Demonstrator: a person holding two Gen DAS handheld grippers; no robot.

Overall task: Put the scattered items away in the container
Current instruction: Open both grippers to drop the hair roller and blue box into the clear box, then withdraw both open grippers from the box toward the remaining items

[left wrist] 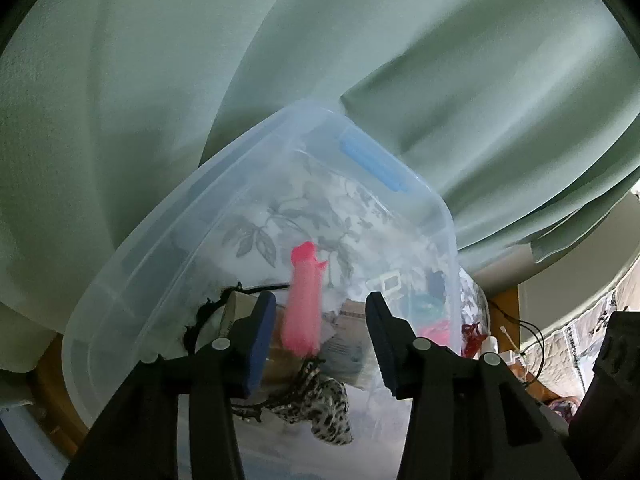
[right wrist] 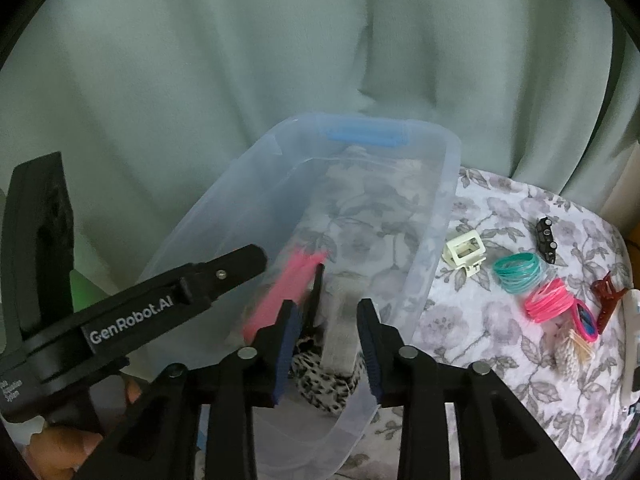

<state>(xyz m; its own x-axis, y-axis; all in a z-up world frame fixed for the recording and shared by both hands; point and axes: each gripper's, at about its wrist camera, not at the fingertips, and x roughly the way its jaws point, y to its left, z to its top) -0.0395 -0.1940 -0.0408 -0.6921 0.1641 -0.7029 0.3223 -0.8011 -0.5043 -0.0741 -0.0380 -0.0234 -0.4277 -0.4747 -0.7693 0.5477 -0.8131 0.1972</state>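
The left gripper (left wrist: 320, 300) reaches steeply down over the clear storage bin (left wrist: 444, 216), jaws released and standing apart. A pink piece (left wrist: 304, 300), too blurred to tell comb from clip, hangs in the gap closer to its left pad, and neither pad presses on it. The person's hand (right wrist: 60, 448) shows only at the edge, behind that gripper.

Just to its right, the right gripper (right wrist: 327, 304) also tilts steeply down over the bin's near wall, jaws loosened. A pale grey strip (right wrist: 340, 320) stands between them, seemingly ungripped, with a leopard-print scrunchie (right wrist: 320, 384) lying below on the bin floor.

This looks like the drop-off step: both loads are at or inside the bin.

Well off to the right of the right gripper, on the floral tablecloth (right wrist: 460, 360), a white claw clip (right wrist: 464, 254), teal hair ties (right wrist: 518, 272), pink hair ties (right wrist: 546, 304), a black clip (right wrist: 546, 240) and a dark red claw clip (right wrist: 606, 300) remain outside. Next, the right gripper would likely lift clear of the rim and swing right, probably to the white claw clip, the nearest.
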